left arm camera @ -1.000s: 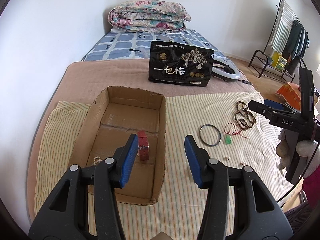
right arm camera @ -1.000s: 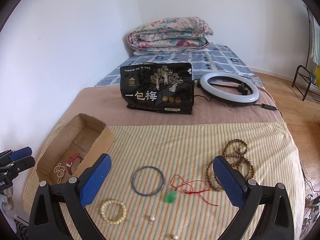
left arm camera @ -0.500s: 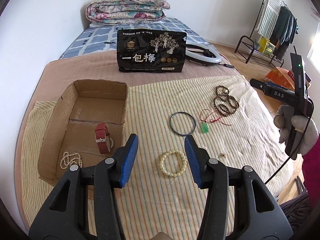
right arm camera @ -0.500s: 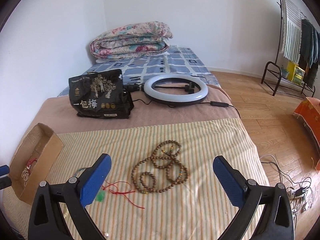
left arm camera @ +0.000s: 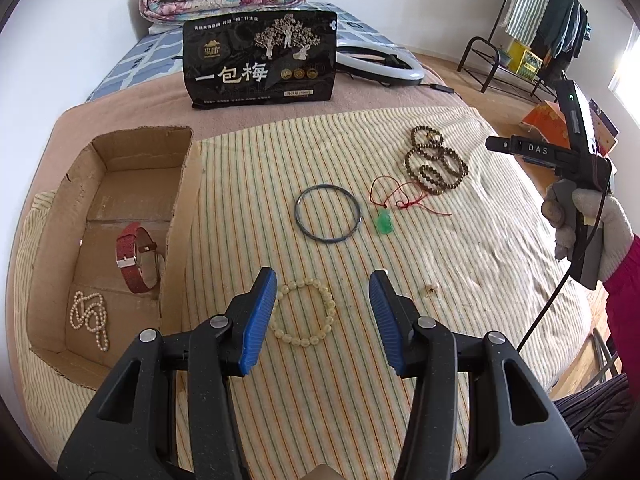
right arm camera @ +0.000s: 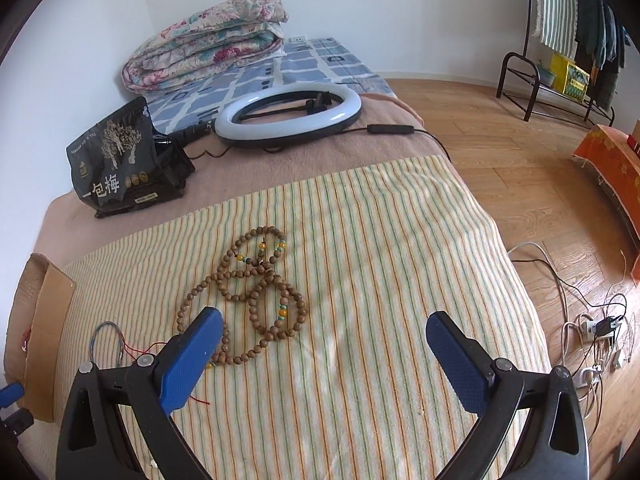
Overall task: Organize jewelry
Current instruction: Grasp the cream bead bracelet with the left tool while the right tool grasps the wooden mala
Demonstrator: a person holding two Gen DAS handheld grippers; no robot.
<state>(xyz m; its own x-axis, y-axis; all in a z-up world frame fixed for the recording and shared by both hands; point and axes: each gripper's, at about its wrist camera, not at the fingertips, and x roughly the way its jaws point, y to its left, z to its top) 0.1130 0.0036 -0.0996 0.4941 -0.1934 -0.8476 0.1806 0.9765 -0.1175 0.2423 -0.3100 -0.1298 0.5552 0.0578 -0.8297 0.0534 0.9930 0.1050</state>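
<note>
My left gripper (left arm camera: 322, 312) is open and empty, hovering over a pale bead bracelet (left arm camera: 303, 311) on the striped cloth. A cardboard box (left arm camera: 182, 216) at the left holds a red-strap watch (left arm camera: 134, 258) and a pearl strand (left arm camera: 89, 316). Beyond lie a dark bangle (left arm camera: 328, 213), a green pendant on red cord (left arm camera: 385, 222) and brown wooden beads (left arm camera: 434, 166). My right gripper (right arm camera: 324, 340) is open and empty above the cloth, just right of the wooden beads (right arm camera: 256, 288). It also shows at the right edge of the left wrist view (left arm camera: 576, 168).
A black snack bag (left arm camera: 260, 60) stands behind the cloth, with a ring light (right arm camera: 288, 114) and a folded quilt (right arm camera: 208, 40) further back. The bed edge drops to a wooden floor with cables (right arm camera: 592, 328) on the right. A small earring (left arm camera: 431, 289) lies on the cloth.
My left gripper has moved right, from over the box to over the pale bracelet. My right gripper has swung right, away from the bangle toward the wooden beads and the bed edge.
</note>
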